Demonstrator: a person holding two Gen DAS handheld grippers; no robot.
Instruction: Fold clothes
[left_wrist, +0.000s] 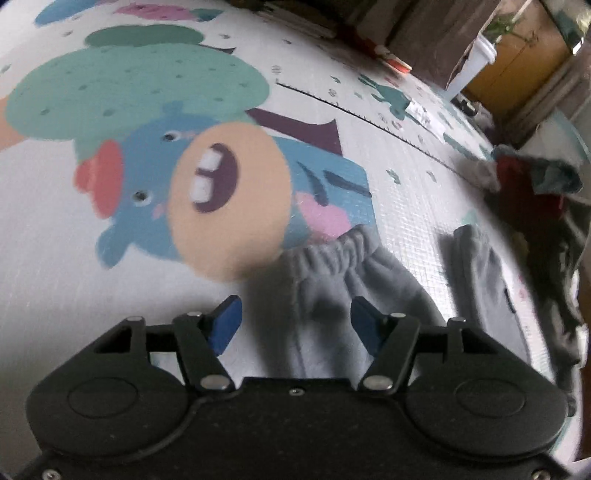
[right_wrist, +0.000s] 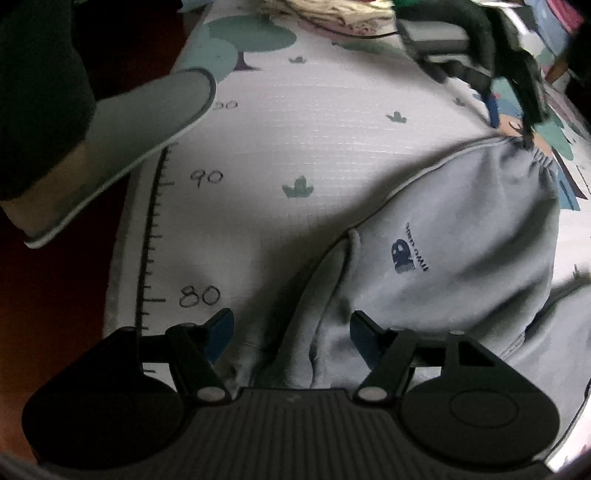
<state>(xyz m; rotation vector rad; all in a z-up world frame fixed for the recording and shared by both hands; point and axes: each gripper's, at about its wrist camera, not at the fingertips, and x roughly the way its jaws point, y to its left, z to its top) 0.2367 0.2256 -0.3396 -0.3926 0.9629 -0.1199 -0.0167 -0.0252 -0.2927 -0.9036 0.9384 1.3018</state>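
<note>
A grey fleece garment (right_wrist: 461, 229) with an elastic waistband (left_wrist: 332, 251) and a dark blue logo (right_wrist: 406, 254) lies on the printed play mat (left_wrist: 74, 258). In the left wrist view my left gripper (left_wrist: 295, 321) stands open just above the cloth below the waistband, and its blue pads (left_wrist: 225, 321) do not press on the cloth. It also shows in the right wrist view as the left gripper (right_wrist: 511, 122) at the waistband corner. My right gripper (right_wrist: 291, 332) is open over a raised fold at the garment's near edge, gripping nothing.
A person's grey slipper (right_wrist: 140, 136) rests on the mat's left edge beside a printed ruler line (right_wrist: 151, 236). A heap of mixed clothes (left_wrist: 528, 173) sits at the mat's right side. A white plant pot (left_wrist: 476, 55) and furniture stand beyond.
</note>
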